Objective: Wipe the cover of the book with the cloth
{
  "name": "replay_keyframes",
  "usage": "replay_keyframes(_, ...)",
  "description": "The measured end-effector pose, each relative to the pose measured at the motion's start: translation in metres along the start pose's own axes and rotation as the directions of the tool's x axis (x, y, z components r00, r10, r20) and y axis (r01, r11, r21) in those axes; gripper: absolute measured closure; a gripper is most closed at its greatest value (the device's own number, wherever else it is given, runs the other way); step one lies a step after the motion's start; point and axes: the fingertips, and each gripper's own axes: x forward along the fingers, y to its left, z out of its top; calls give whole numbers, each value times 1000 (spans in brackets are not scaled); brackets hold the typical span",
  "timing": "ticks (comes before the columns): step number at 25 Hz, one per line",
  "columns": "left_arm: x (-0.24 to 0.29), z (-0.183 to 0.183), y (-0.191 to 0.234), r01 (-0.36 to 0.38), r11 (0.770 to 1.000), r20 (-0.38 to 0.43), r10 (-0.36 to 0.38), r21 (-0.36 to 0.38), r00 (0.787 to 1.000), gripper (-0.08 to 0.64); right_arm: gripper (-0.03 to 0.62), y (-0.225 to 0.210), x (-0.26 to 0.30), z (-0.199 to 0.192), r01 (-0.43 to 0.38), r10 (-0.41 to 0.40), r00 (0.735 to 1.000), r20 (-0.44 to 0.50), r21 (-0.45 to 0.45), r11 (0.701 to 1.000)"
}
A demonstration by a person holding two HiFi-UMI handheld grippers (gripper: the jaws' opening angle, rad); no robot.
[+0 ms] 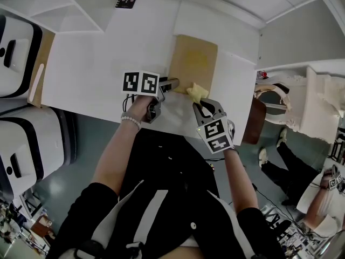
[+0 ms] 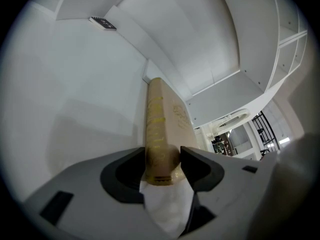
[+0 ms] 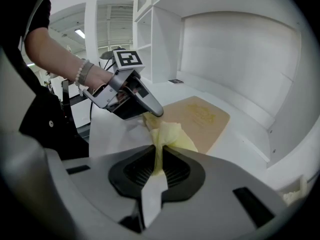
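Observation:
A tan book with gold print point(image 1: 193, 58) lies flat on the white table point(image 1: 97, 63). My left gripper point(image 1: 173, 83) is at the book's near left corner. In the left gripper view its jaws point(image 2: 162, 159) are closed on the near end of the book's spine point(image 2: 159, 129). My right gripper point(image 1: 200, 102) is shut on a crumpled yellow cloth point(image 1: 197, 92), which rests on the book's near edge just right of the left gripper. The right gripper view shows the cloth point(image 3: 169, 134) pinched between the jaws point(image 3: 159, 159), with the book's cover point(image 3: 200, 115) beyond and the left gripper point(image 3: 134, 98) beside it.
A small black marker card point(image 1: 126, 0) lies at the back of the table. White shelving rises behind and to the left. White machines point(image 1: 16, 47) stand at the left, and another person point(image 1: 294, 169) sits on the right past the table's edge.

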Motion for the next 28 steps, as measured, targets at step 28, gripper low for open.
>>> replay_keyframes(28,0,0,-1,-12,999,-18,13,46,1000,337,555,-195,43,44,241,-284,958,34,438,866)
